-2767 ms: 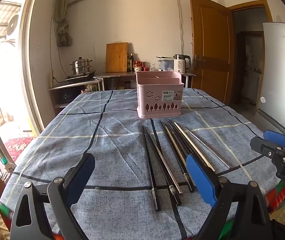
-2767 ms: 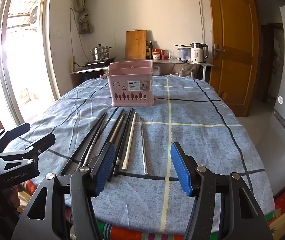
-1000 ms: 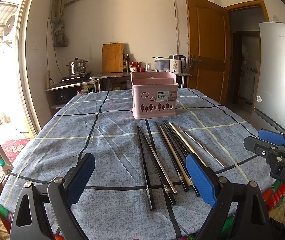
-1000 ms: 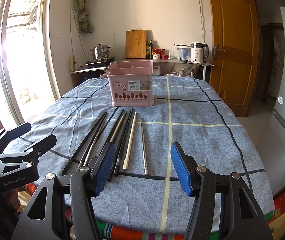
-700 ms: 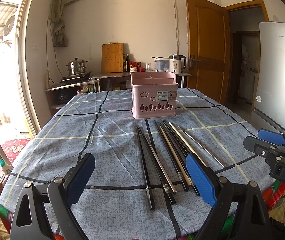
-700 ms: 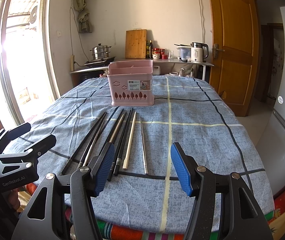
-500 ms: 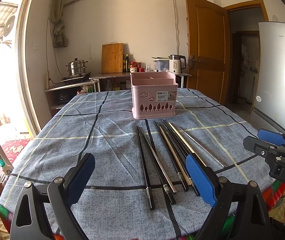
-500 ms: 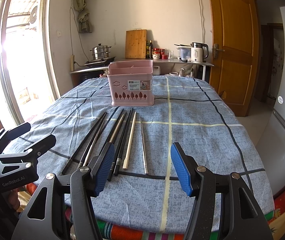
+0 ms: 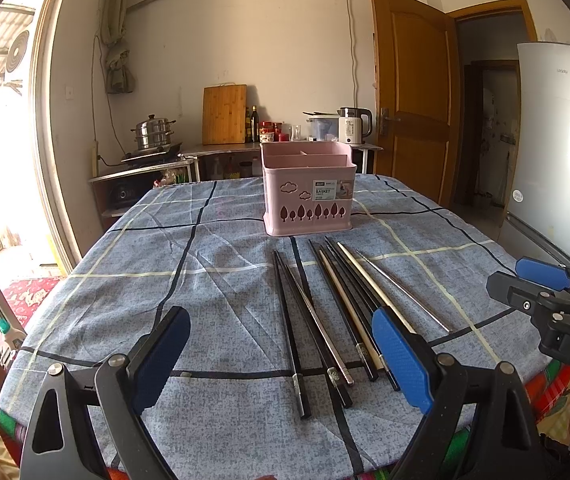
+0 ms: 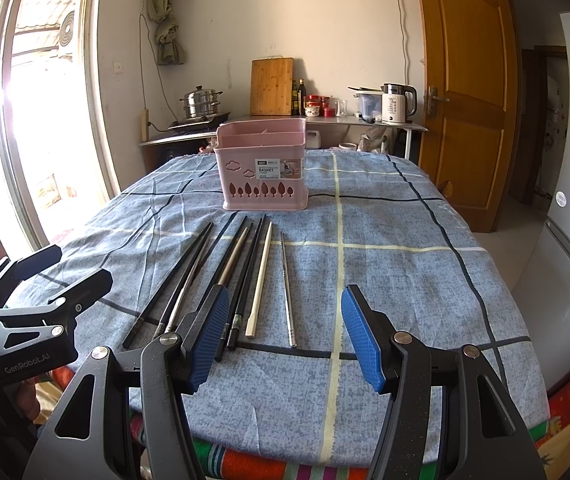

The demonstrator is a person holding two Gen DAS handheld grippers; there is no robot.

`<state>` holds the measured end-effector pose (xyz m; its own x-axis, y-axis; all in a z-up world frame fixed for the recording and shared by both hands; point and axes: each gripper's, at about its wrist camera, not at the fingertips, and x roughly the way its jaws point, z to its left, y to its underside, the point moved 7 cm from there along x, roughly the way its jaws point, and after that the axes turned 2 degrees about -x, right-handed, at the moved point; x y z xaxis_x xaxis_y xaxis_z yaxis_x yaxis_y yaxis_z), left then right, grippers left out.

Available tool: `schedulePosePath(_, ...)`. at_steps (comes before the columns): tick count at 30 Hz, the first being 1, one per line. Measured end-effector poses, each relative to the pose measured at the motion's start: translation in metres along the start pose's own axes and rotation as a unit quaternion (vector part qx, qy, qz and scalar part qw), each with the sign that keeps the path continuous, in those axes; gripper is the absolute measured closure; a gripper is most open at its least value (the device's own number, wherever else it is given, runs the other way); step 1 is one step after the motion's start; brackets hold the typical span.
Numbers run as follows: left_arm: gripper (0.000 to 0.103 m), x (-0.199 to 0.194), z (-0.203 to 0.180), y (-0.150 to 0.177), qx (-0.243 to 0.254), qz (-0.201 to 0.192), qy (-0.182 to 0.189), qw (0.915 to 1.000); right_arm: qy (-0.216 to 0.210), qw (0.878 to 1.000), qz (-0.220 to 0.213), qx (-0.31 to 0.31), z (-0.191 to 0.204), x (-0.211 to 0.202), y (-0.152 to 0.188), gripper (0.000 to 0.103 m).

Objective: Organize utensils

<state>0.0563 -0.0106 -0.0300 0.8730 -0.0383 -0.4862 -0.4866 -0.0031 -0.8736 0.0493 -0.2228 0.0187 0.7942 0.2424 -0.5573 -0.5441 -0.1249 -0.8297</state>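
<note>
Both grippers, left gripper (image 9: pixel 281 356) and right gripper (image 10: pixel 285 336), hover with fingers spread, empty; chopsticks (image 9: pixel 325 312) lie ahead between them, pink utensil basket (image 9: pixel 308 188) beyond. Pinching one pair squarely seems wise.

- My left gripper (image 9: pixel 281 354) fills the lower part of its own view, jaws spread wide, blue pads (image 9: pixel 401 360) facing each other, nothing between them.
- My right gripper (image 10: pixel 285 336) sits low in its own view, jaws likewise parted and empty, blue pads (image 10: pixel 361 340) turned inward.
- In the left view, my right gripper (image 9: pixel 541 280) enters at the right edge, mid-height.
- In the right view, my left gripper (image 10: pixel 41 276) enters at the left edge, below centre.
</note>
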Motion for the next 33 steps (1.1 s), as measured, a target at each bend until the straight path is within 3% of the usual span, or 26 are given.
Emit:
schedulePosePath(10,0.010,0.040,0.004,-0.005,-0.001,0.039,0.026,0.9989,0.003,1.000,0.016,-0.002,-0.004,0.019,-0.004,0.044)
schedulePosePath(17,0.010,0.095,0.021,-0.012,-0.007,0.091,-0.002,0.9958,-0.002,0.999,0.042,-0.012,-0.007,0.053,-0.016,0.044)
schedulePosePath(18,0.011,0.104,0.024,-0.012,-0.008,0.102,-0.004,0.9947,-0.004,0.999,0.048,-0.014,-0.008,0.059,-0.017,0.044)
schedulePosePath(20,0.024,0.123,0.028,-0.011,-0.011,0.129,-0.003,0.9916,-0.006,0.998,0.059,-0.017,-0.008,0.071,-0.021,0.044)
schedulePosePath(24,0.031,0.150,0.033,-0.009,-0.015,0.164,0.001,0.9863,-0.016,0.996,0.079,-0.024,-0.008,0.097,-0.026,0.044)
schedulePosePath(26,0.038,0.160,0.033,-0.007,-0.014,0.177,0.000,0.9841,-0.021,0.995,0.092,-0.025,-0.009,0.109,-0.027,0.048)
schedulePosePath(33,0.042,0.182,0.032,-0.002,-0.022,0.205,0.013,0.9785,-0.034,0.988,0.147,-0.032,-0.009,0.152,-0.023,0.069)
